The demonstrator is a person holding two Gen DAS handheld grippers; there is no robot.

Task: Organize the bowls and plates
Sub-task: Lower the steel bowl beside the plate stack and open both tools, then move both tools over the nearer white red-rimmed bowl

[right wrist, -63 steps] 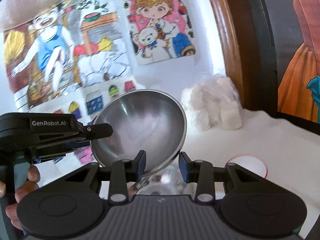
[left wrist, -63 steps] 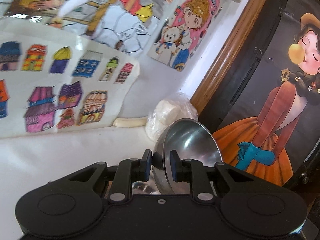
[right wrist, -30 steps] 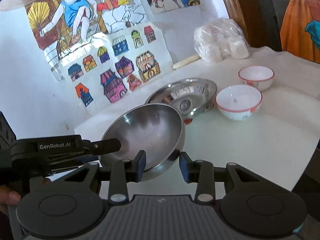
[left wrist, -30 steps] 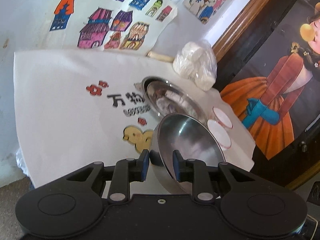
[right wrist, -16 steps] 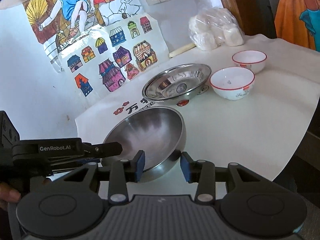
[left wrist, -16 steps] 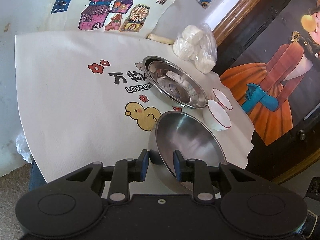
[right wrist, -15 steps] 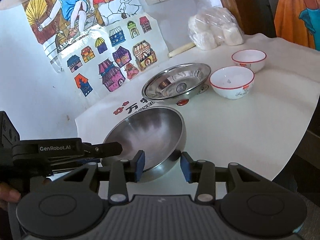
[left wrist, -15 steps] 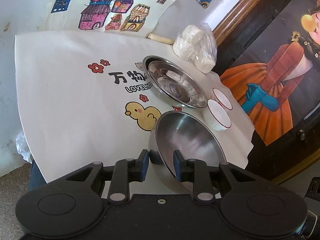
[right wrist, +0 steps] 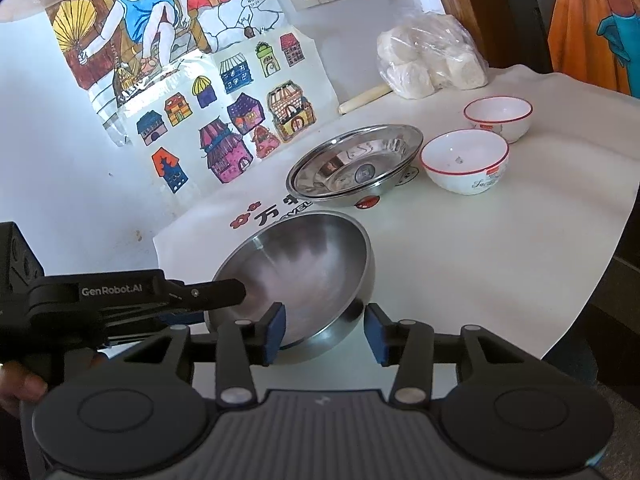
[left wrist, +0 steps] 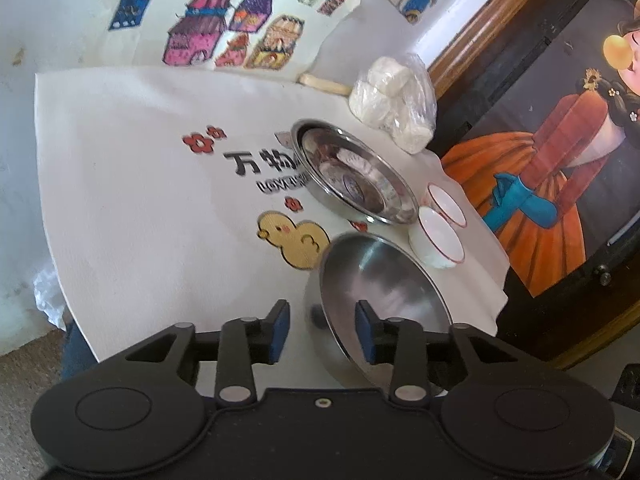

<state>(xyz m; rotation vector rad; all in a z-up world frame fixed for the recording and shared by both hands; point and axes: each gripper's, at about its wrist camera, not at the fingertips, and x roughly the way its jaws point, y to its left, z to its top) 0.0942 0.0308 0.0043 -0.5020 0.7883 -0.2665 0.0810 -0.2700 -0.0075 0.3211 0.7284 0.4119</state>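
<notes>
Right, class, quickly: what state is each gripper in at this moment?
Left gripper: open, jaws either side of the steel bowl rim, not clamping it.
Right gripper: open, straddling the same bowl's rim, holding nothing.

Left claw (left wrist: 322, 330) opened, rim of steel bowl (left wrist: 380, 292) now loose between its fingers; bowl lowered from mid-air to the table (left wrist: 160, 220).

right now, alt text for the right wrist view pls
A steel mixing bowl sits tilted on a white printed tablecloth, the open right gripper astride its near rim and the left gripper at its left edge. Behind it are a steel plate and two red-rimmed white bowls.
</notes>
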